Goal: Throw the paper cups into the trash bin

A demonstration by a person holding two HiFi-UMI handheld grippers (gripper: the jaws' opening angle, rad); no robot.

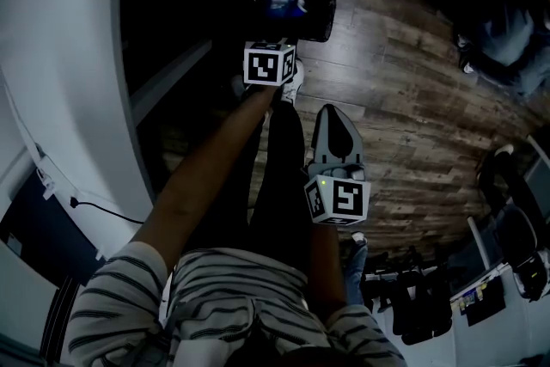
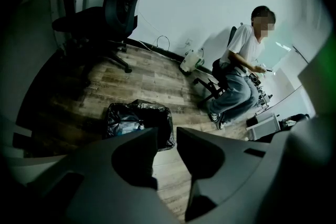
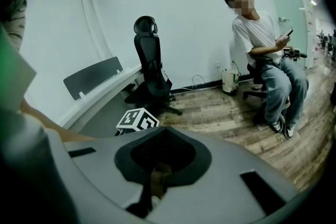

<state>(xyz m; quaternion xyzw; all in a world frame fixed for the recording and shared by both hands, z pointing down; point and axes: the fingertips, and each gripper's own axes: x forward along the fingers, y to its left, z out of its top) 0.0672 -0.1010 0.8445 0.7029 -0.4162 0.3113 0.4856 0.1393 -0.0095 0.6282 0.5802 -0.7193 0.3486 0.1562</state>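
A trash bin (image 2: 139,123) lined with a black bag stands on the wooden floor, just beyond my left gripper (image 2: 167,136). The left jaws stand a narrow gap apart with nothing between them. Something pale lies in the bag, too dim to name; no paper cup shows clearly. In the head view the left gripper's marker cube (image 1: 270,64) hangs directly over the bin (image 1: 292,9). My right gripper (image 1: 332,112) sits lower right, beside my leg. In its own view the right gripper (image 3: 164,129) has its jaws closed together, empty.
A person (image 2: 239,71) sits on a chair beyond the bin, also in the right gripper view as a seated person (image 3: 262,60). A black office chair (image 3: 149,71) stands by a white curved desk (image 1: 60,56). A white container (image 2: 190,60) rests against the wall.
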